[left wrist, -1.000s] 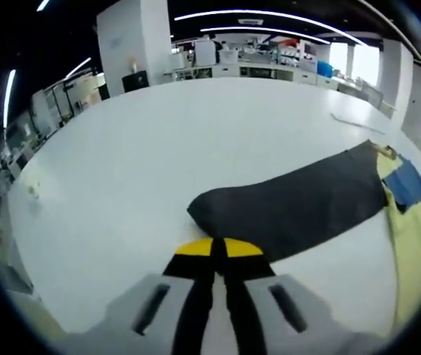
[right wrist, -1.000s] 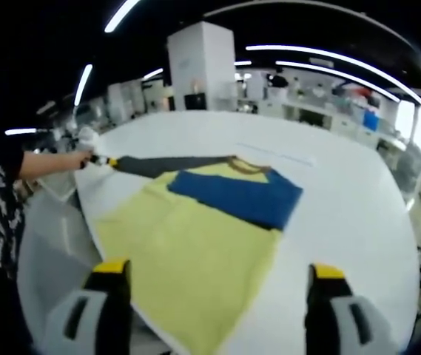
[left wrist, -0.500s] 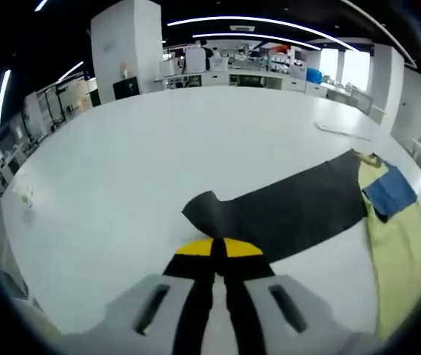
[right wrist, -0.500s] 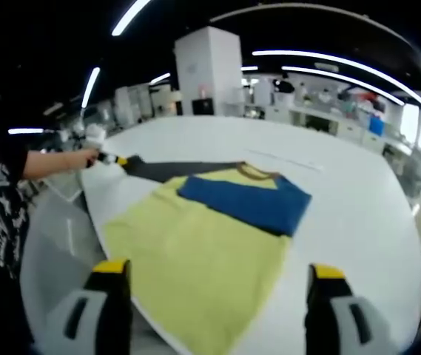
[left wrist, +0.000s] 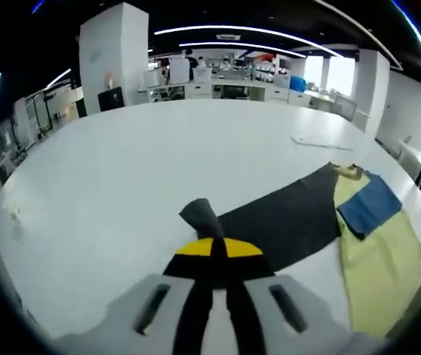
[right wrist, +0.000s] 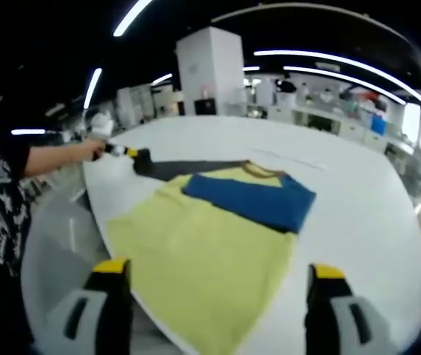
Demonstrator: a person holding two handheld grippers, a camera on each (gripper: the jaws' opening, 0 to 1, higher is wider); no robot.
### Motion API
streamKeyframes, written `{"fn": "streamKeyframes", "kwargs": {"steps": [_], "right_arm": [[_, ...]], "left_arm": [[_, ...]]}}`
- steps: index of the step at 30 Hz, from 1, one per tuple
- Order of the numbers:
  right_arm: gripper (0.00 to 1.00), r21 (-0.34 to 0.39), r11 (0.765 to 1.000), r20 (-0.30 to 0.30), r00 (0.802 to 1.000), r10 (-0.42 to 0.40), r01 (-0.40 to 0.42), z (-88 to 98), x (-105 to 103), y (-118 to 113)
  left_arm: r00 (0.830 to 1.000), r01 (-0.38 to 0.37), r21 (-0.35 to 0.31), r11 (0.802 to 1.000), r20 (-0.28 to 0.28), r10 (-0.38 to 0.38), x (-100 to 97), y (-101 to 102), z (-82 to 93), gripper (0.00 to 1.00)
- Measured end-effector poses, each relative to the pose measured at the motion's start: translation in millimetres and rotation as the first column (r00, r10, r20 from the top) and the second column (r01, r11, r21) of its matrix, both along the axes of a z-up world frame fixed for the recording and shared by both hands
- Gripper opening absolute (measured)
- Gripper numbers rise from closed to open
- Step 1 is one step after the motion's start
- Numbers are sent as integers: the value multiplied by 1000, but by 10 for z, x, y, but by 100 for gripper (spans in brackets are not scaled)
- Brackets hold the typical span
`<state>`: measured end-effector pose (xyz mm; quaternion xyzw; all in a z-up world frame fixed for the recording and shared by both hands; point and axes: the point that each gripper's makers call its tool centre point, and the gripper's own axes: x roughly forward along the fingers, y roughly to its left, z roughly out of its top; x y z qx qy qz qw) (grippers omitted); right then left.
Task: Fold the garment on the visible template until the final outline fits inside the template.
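A garment lies flat on the white table [right wrist: 358, 222]. Its body is yellow [right wrist: 195, 251], and a blue sleeve [right wrist: 251, 198] is folded across the chest. A dark grey sleeve [left wrist: 277, 222] stretches out sideways. My left gripper [left wrist: 217, 248] is shut on that sleeve's end, which curls up just beyond the yellow tips. In the right gripper view, the left gripper [right wrist: 125, 151] sits at the sleeve's far left end [right wrist: 188, 168]. My right gripper [right wrist: 217, 270] is open above the yellow hem, with nothing between its jaws. The yellow body [left wrist: 380, 266] and blue sleeve [left wrist: 369, 207] lie to the right in the left gripper view.
A person's arm [right wrist: 62, 155] reaches in from the left, holding the left gripper. A thin pale strip [left wrist: 321, 142] lies on the table beyond the collar. The table's near edge [right wrist: 99, 222] runs close to the yellow hem. Shelves and a white pillar stand far behind.
The left gripper has carried the dark sleeve's end inward toward the garment's body, so the sleeve looks shorter and its tip curls up. The right gripper stays open over the hem.
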<state>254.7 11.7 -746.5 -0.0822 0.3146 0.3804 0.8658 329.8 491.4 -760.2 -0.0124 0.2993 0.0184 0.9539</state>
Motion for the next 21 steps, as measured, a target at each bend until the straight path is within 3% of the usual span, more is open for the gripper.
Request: {"fn": "streamKeyframes", "kwargs": {"steps": [5,10,12,21], "right_arm": [[99,2,1000,0,1000,1,-1,-12,-7,9],[99,7,1000,5,1000,-2,2,-23,0,20],[99,12,1000,7,1000,-3,3,-23,4,30],[99,17,1000,14,1000,5,-5,-6,-4,87]], "left_arm": [[1000,21,-12,1000,7,-21,112,-8,78,0],[998,50,-31,998,25,-50,206,-292,200,0],[997,69,-32,997,25,-68,246,-258,194,0],[991,130,-45,991,50,-127,406,-507,316,0]]}}
